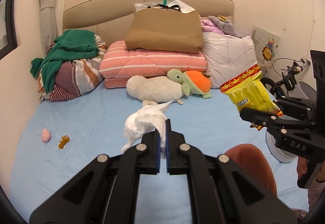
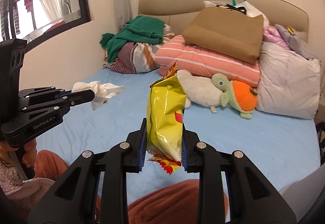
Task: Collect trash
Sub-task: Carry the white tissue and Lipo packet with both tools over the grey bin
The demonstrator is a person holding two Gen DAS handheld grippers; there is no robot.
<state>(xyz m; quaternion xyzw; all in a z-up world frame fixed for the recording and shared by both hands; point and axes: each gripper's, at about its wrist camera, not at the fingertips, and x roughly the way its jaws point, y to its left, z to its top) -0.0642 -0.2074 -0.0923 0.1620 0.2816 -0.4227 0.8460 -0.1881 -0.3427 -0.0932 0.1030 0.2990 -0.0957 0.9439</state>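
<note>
Currently:
Left gripper (image 1: pixel 162 132): jaws pinched on crumpled tissue (image 1: pixel 142 124).
Right gripper (image 2: pixel 163 142): jaws clamped on yellow snack bag (image 2: pixel 165 114).
Bed (image 1: pixel 81 122): both are held above it.

Soft, even indoor light — fisheye-warped, vignetted edges.

Near half of bed sheet (image 1: pixel 91 118) open, wide room to pass. Only small pink scrap (image 1: pixel 46 135) and yarn bit (image 1: pixel 64 141) lie on its left side. Far end blocked: plush toys (image 1: pixel 162 88), striped quilt (image 1: pixel 152 61), brown bag (image 1: pixel 165 31), clothes pile (image 1: pixel 69 65), pillow (image 1: pixel 227 55) against headboard. Wall (image 2: pixel 67 49) closes left side.
</note>
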